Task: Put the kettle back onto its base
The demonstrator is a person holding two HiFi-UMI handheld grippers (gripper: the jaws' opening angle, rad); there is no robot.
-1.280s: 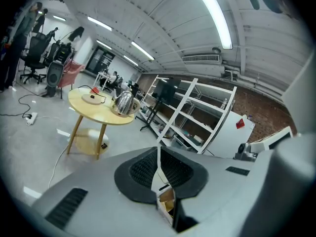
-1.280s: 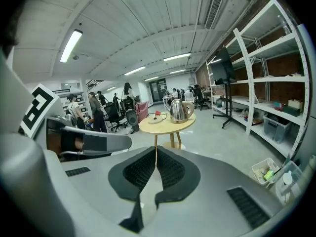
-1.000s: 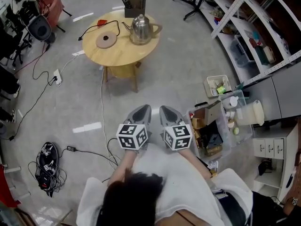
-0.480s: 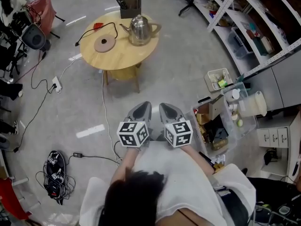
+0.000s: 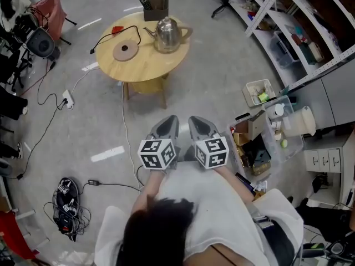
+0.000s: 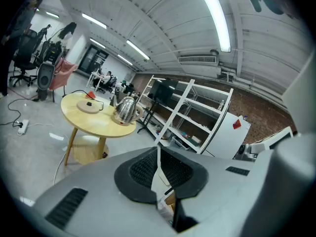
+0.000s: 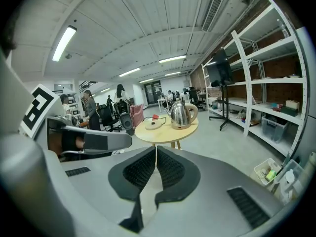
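left gripper [image 5: 165, 128] and right gripper [image 5: 201, 127], jaws together on nothing, side by side
grey shells, ribbed black pads; well ahead a round wooden table [image 5: 145, 71] carries the shiny steel kettle [image 5: 168, 34], standing apart from its flat disc base [image 5: 125, 50].

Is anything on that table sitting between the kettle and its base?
Nothing visible blocks it. The kettle and the base stand apart on the round table with bare wood between; the base's black cord curves behind that gap.

One kettle [image 5: 168, 33], one base [image 5: 125, 50], one round table [image 5: 147, 66], one brown box [image 5: 156, 8], one power strip [image 5: 67, 98]
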